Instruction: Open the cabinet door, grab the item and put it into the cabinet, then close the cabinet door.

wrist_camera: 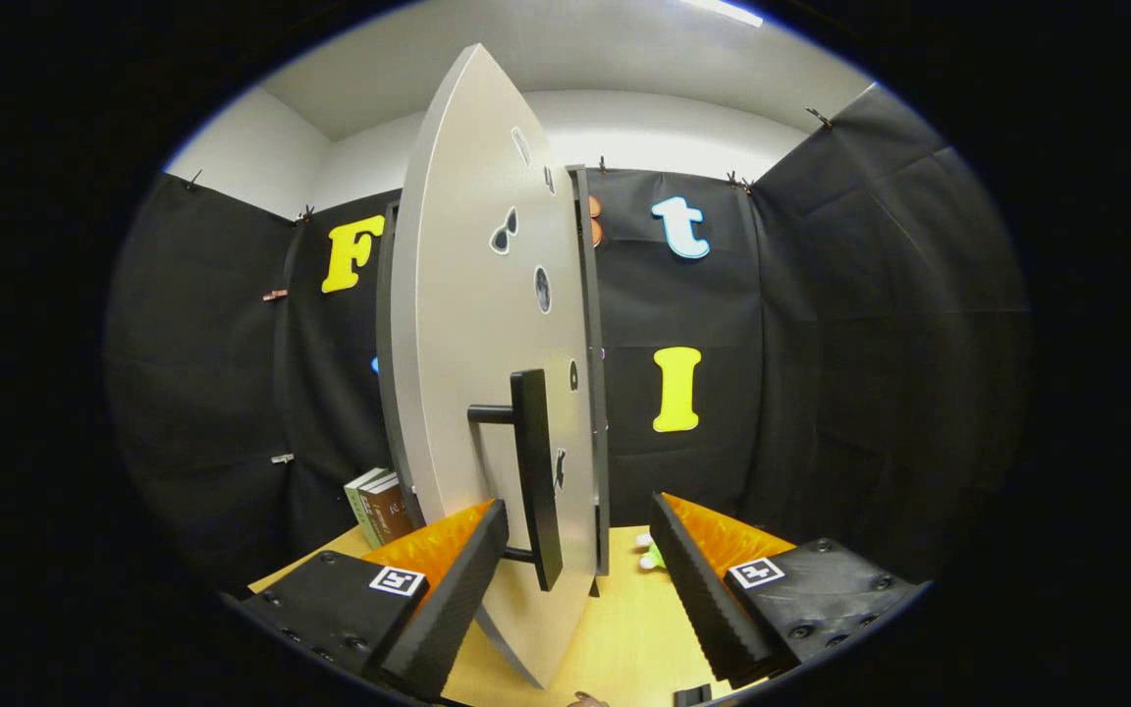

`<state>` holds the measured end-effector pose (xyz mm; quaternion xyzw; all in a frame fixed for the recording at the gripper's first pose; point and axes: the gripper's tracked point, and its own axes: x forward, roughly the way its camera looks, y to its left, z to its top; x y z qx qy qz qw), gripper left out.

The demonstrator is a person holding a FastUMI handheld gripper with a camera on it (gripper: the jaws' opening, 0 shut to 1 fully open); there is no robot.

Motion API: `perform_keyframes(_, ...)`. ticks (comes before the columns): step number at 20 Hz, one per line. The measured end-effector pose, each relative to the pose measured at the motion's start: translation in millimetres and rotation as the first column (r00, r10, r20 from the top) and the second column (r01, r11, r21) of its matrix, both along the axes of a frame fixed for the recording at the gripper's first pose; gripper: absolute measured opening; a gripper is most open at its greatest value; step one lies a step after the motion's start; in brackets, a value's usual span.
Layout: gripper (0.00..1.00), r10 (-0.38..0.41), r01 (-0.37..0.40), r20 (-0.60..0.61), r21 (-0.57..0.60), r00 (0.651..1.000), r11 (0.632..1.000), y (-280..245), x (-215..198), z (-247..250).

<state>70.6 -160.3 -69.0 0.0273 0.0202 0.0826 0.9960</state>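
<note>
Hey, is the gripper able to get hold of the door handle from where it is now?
Probably yes. The gripper is open, and the handle of the cabinet door stands between its fingers, nearer the left one, with nothing in the way. Closing should catch it.

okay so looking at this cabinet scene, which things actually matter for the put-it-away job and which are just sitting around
Part of the job:
- cabinet door, swung open, seen nearly edge-on
- its black handle, between the open fingers of the gripper
- possibly the small pale item on the table beyond the door; too hidden to identify

Just lying about:
- books standing behind the door
- wooden table
</note>
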Motion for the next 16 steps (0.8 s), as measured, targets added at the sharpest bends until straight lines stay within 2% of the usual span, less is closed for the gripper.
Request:
perform_keyframes(6,0.96,-0.024,0.024,0.011,-0.023,1.000,0.999,71,10,-4)
perform_keyframes(10,0.96,-0.001,0.000,0.011,0.047,1.000,0.999,126,34,-12)
perform_keyframes(14,0.97,0.105,-0.105,0.003,0.121,0.994,0.987,191,44,-12)
perform_keyframes(16,0.97,0.117,-0.117,0.014,0.069,0.993,0.991,198,41,-8)
